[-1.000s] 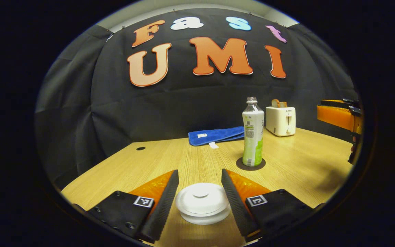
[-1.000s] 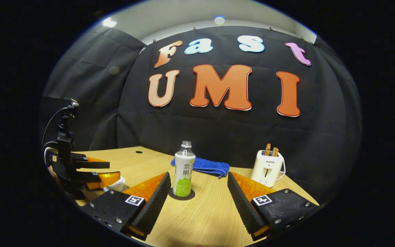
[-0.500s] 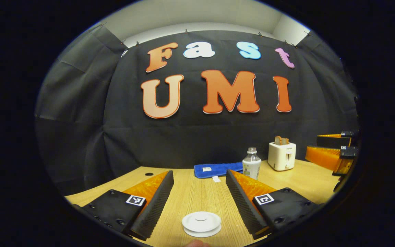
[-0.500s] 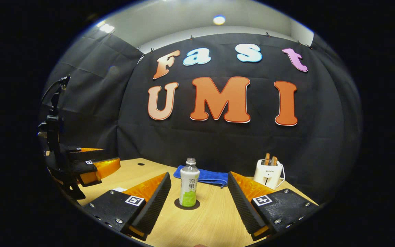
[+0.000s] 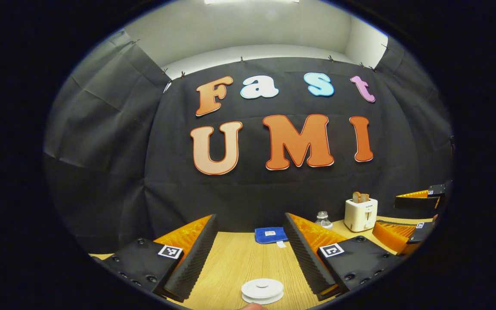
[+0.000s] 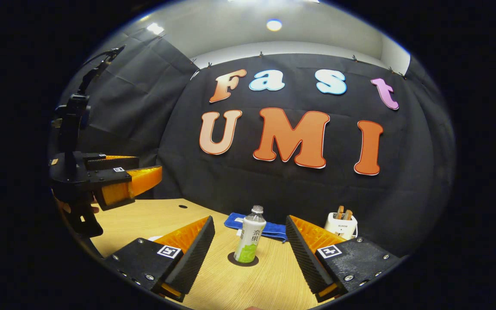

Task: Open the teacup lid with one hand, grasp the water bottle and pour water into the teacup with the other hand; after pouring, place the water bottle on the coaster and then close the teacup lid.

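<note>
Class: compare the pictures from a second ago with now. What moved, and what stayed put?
The left gripper has lifted up and back from the white lidded teacup, open and empty. The right gripper also drew back, open. The green-labelled water bottle stayed on its dark round coaster.

Low in the left gripper view, a plain white teacup lid (image 5: 262, 290) sits on the pale wood-grain table (image 5: 235, 267). In the right gripper view's lower centre, the water bottle (image 6: 250, 241) wears a white-and-green label on a dark coaster (image 6: 243, 260); behind lie a blue cloth (image 6: 274, 230) and a white toaster (image 6: 341, 225).
</note>
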`<state>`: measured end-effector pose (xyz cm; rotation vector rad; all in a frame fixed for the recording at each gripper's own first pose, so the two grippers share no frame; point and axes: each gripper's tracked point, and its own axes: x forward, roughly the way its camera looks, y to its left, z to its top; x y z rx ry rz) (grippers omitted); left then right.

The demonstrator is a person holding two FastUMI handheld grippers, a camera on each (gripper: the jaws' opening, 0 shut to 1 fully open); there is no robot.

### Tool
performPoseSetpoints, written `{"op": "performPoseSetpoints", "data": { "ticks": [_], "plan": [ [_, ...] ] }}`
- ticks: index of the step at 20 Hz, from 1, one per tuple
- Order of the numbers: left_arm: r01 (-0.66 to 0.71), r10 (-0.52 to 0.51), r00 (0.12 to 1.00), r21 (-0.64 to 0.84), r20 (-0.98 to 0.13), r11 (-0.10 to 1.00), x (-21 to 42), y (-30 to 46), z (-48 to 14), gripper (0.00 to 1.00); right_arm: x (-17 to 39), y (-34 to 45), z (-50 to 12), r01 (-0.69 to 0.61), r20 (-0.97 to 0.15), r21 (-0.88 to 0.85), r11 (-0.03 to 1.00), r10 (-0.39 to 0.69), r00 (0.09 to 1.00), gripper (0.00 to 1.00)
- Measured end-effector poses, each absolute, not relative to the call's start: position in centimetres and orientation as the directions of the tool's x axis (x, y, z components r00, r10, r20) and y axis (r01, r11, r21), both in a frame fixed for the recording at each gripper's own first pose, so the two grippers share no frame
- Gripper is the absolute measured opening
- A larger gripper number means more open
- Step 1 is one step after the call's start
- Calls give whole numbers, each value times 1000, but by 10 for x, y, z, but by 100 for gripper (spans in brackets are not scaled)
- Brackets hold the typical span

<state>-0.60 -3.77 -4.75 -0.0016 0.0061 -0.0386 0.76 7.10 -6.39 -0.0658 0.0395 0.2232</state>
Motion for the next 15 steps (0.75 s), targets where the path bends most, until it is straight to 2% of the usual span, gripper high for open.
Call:
{"op": "performPoseSetpoints", "data": {
  "ticks": [1, 2, 4, 6, 8, 9, 10, 11, 12, 15],
  "plan": [
    [34, -34, 999, 1, -5, 999, -7, -36, -48, 95, 7, 66, -62, -201, -39, -59, 978, 199, 979, 99],
    [29, -29, 1000, 1, -2, 1000, -8, -34, -48, 99, 8, 61, -59, -179, -32, -57, 982, 177, 984, 99],
    [24, -24, 1000, -5, 1, 1000, -9, -32, -47, 99, 10, 51, -57, -139, -26, -53, 989, 138, 990, 99],
    [21, -21, 1000, -7, 2, 1000, -9, -32, -48, 94, 10, 43, -57, -105, -26, -54, 993, 104, 994, 99],
    [17, -17, 1000, -11, 2, 1000, -9, -32, -49, 99, 11, 34, -57, -72, -27, -56, 996, 71, 997, 99],
    [16, -16, 1000, -16, 0, 1000, -9, -33, -50, 95, 11, 31, -58, -59, -32, -55, 997, 57, 998, 99],
    [15, -15, 1000, -20, -1, 1000, -10, -33, -50, 99, 10, 28, -58, -47, -34, -52, 998, 46, 998, 99],
    [9, -9, 1000, -23, 1, 1000, -8, -32, -51, 99, 11, 25, -57, -38, -35, -46, 998, 37, 999, 99],
    [5, -5, 1000, -25, 8, 1000, -8, -30, -50, 95, 11, 23, -56, -30, -36, -40, 999, 29, 999, 99],
    [-6, 7, 999, -34, 37, 999, -9, -27, -44, 99, 12, 20, -53, -21, -29, -29, 999, 20, 999, 99]
  ]
}}
